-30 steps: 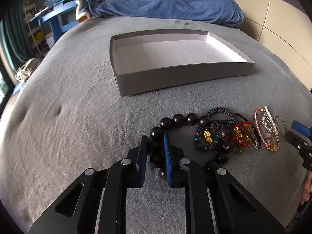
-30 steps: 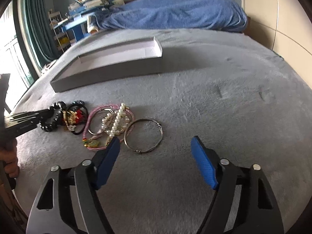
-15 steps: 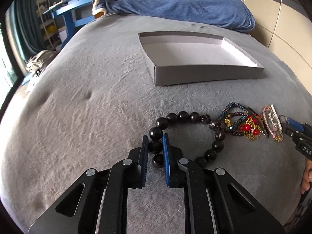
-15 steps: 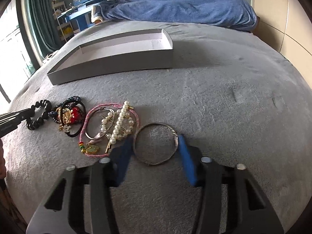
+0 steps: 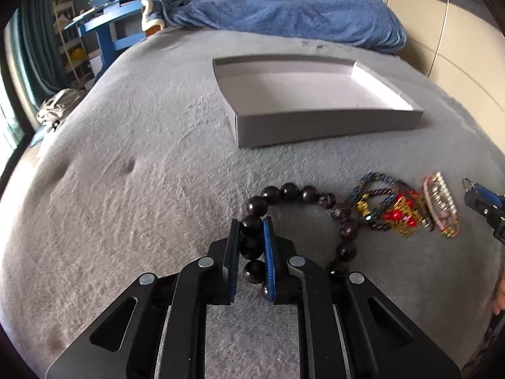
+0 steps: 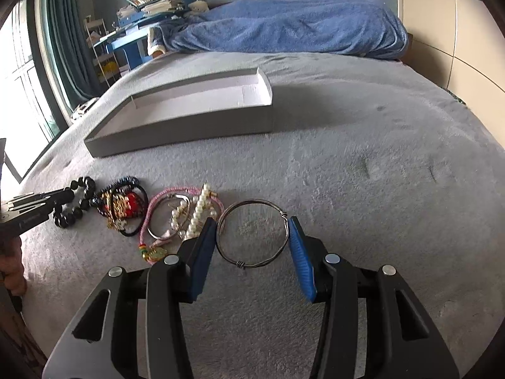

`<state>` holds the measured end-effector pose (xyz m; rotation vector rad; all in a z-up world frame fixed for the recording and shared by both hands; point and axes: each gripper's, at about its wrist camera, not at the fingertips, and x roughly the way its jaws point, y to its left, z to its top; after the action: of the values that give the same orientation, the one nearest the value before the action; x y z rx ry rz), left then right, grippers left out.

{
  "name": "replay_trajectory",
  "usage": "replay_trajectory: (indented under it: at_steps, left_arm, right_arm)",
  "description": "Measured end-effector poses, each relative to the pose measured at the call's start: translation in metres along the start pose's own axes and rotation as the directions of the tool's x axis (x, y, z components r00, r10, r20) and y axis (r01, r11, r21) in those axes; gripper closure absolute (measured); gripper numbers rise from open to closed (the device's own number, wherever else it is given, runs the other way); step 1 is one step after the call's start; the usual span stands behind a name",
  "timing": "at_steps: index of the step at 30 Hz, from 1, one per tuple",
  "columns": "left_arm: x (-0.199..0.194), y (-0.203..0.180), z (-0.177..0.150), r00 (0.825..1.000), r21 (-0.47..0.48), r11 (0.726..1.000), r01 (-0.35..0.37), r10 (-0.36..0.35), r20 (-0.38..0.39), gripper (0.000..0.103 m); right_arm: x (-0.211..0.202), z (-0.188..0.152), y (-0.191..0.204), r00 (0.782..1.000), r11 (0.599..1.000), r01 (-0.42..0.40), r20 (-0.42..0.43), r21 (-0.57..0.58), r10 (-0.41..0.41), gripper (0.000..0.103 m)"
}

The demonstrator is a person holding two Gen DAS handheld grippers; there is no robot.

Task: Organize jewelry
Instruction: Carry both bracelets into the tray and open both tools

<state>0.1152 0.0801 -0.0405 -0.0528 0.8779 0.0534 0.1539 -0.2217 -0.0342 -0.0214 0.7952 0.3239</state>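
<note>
My left gripper (image 5: 251,225) is shut on a bracelet of large dark beads (image 5: 288,189); the rest of its loop lies on the grey bed beside a tangle of coloured, red and gold bracelets (image 5: 391,208). In the right wrist view, my right gripper (image 6: 251,221) is shut on a silver wire bangle (image 6: 252,201), one blue pad against each side of the ring as it lies flat. Left of the bangle lie a pearl strand (image 6: 199,211) and a pink cord bracelet (image 6: 151,208). Behind the jewelry stands a shallow grey box (image 5: 315,126), nothing in it.
A rumpled blue blanket (image 6: 284,25) lies across the far end of the bed. A blue desk with books (image 5: 120,28) stands beyond the bed's left edge, and a pale panelled wall (image 6: 457,38) runs along the right. The person's hand (image 6: 12,268) shows at the left.
The right gripper moved forward over the wire bangle and its wide jaws closed onto the ring. The left gripper kept its hold on the dark beads and pulled them slightly away from the pile.
</note>
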Motion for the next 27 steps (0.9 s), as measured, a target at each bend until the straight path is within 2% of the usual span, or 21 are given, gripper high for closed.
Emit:
replay_trajectory:
  at_steps: [7, 15, 27]
  left_arm:
    - [-0.030, 0.000, 0.013, 0.995, -0.007, 0.998, 0.056, -0.055, 0.084, 0.088]
    - [-0.059, 0.000, 0.043, 0.980, 0.003, 0.993, 0.118, -0.117, 0.160, 0.088]
    - [-0.056, -0.004, 0.116, 0.954, 0.028, 0.984, 0.175, -0.176, 0.243, 0.088]
  right_arm:
    - [-0.009, 0.015, -0.002, 0.999, 0.999, -0.029, 0.038, 0.023, 0.028, 0.057]
    - [-0.012, 0.042, 0.002, 0.994, 0.996, -0.084, 0.067, 0.019, 0.082, 0.057]
    - [0.016, 0.108, 0.012, 0.990, 0.992, -0.121, 0.076, -0.022, 0.122, 0.057]
